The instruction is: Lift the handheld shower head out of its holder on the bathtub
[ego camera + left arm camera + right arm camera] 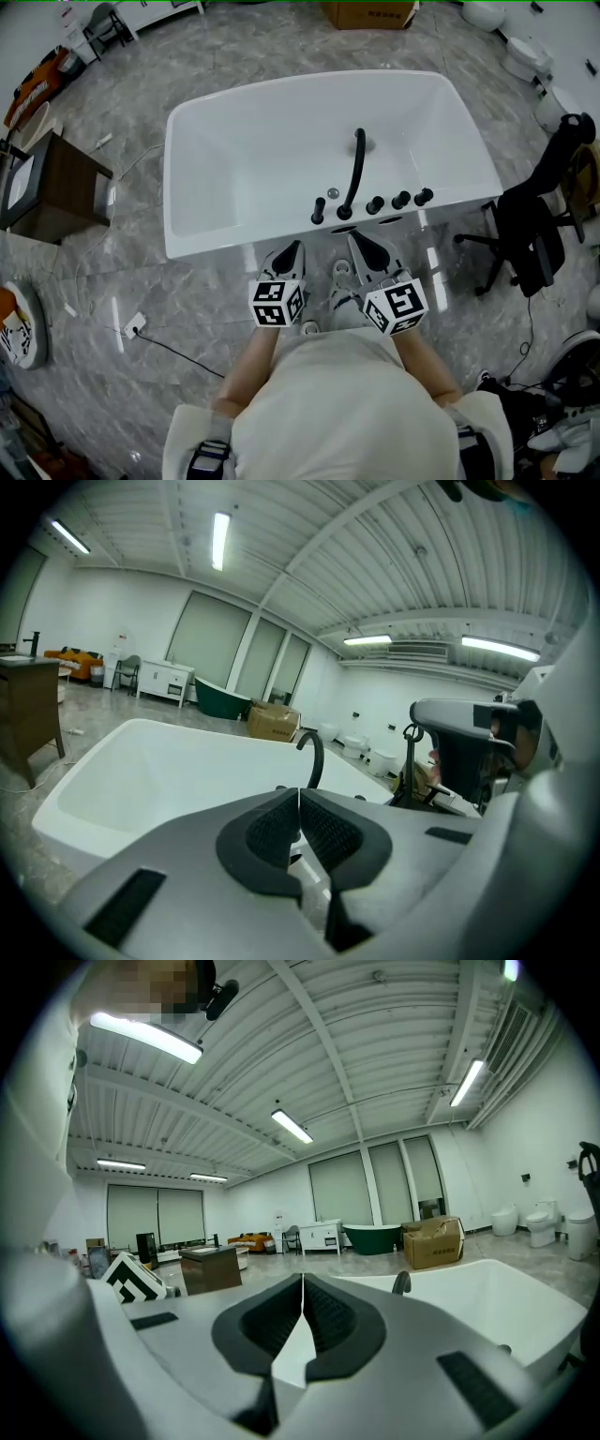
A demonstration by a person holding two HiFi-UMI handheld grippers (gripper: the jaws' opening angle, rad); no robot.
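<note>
Head view: cardboard box (368, 13) beyond bathtub (253, 169), print illegible

You have open floor (187, 300) up to the bathtub (206, 246) rim. On that rim, arched black spout (355, 173) and knob row (400, 200) stand close together. Office chair (530, 230) crowds your right.

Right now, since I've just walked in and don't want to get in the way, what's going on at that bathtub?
A person stands at the white bathtub with a gripper in each hand. The left gripper and right gripper both have their jaws together and hold nothing. They hover just short of the black fittings on the near rim. The slim black piece that looks like the handheld shower head sits in its holder, untouched.
</note>
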